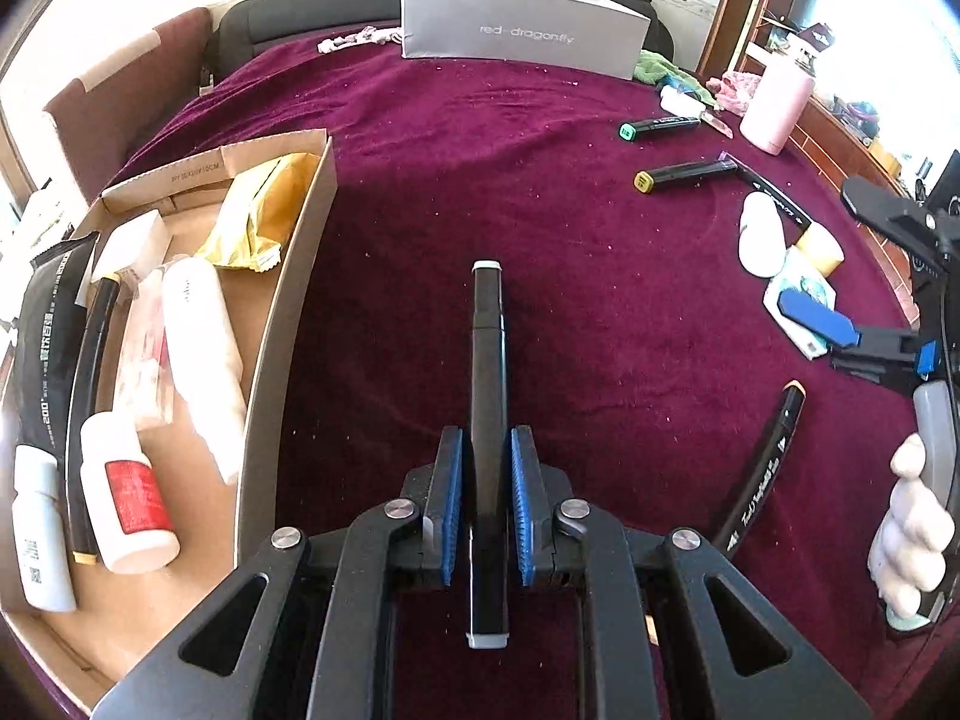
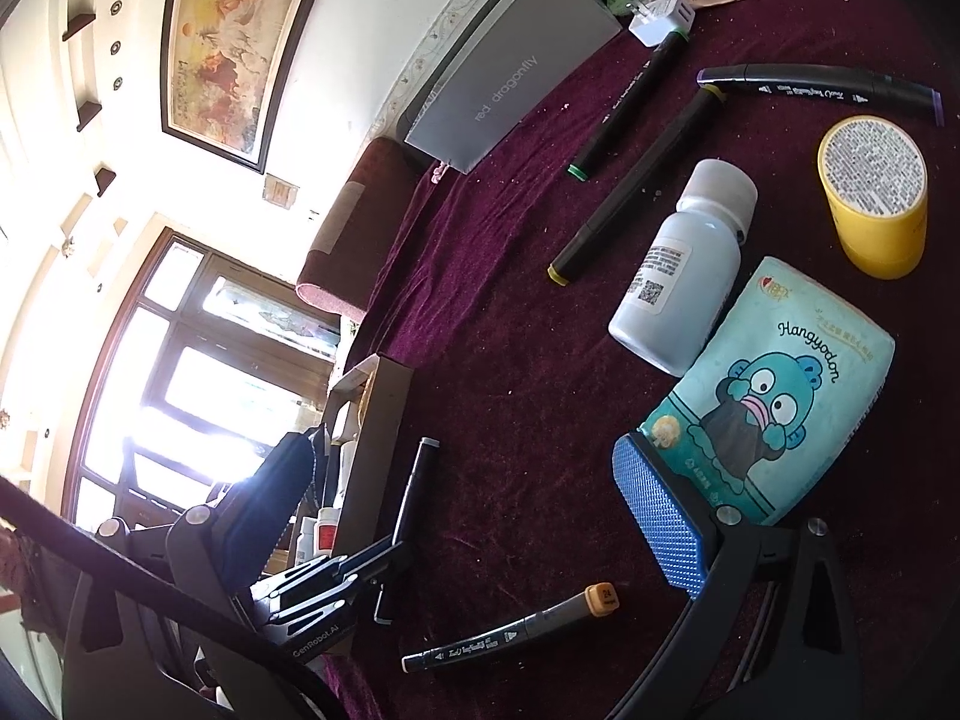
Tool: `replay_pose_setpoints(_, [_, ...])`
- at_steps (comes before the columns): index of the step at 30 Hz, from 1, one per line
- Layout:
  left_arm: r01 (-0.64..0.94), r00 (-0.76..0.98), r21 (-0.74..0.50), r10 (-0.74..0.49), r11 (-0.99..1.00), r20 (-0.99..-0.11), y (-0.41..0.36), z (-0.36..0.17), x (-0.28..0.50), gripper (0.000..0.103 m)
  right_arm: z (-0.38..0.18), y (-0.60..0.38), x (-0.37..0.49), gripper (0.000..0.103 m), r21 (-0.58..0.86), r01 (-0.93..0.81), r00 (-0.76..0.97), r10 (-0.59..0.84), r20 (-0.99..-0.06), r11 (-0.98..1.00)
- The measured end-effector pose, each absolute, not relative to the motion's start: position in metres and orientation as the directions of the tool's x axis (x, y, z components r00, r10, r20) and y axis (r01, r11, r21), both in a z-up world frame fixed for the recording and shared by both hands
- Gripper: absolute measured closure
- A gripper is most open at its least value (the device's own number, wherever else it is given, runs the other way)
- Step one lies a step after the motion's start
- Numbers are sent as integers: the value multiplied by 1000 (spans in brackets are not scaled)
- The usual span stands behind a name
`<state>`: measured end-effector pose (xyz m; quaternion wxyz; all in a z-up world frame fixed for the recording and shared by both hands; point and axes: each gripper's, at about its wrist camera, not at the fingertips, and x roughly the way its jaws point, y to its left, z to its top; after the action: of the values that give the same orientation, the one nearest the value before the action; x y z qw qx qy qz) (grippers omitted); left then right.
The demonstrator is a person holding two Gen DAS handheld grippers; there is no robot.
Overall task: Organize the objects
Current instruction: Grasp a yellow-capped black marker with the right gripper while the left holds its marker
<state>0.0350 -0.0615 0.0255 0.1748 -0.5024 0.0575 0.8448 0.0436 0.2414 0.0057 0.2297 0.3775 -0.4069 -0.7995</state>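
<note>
Clamped between the left gripper's [image 1: 486,495] blue pads, the long black grey-capped marker [image 1: 487,396] hangs right of the open cardboard box [image 1: 282,324] and may snag its wall or pivot loose; right gripper's [image 2: 738,480] jaws spread, empty.

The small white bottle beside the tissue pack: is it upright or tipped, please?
Tipped: the small white bottle lies on its side on the purple cloth, cap pointing away.

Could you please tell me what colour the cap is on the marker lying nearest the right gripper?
Orange. The marker cap shows best in the right wrist view.
</note>
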Motion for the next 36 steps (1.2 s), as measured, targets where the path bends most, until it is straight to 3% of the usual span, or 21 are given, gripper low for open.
replay_pose_setpoints(3, [-367,-447,-61,234,-928,-864,-61,25,38,91,1,242,42,2,834,47,-601,-682,-415,-549])
replay_pose_setpoints(10, [-326,-511,-169,324,-930,-796,-85,53,49,91,0,241,43,2,842,53,-593,-695,-406,-537])
replay_pose_setpoints(23, [-320,-594,-230,384,-919,-707,-120,77,74,91,1,239,45,2,827,57,-608,-677,-415,-559])
replay_pose_setpoints(32, [-332,-598,-267,421,-905,-682,-127,81,82,91,5,240,51,2,789,39,-643,-620,-450,-613])
replay_pose_setpoints(36, [-336,-606,-290,441,-896,-662,-132,86,83,91,39,237,78,2,739,65,-723,-542,-428,-670])
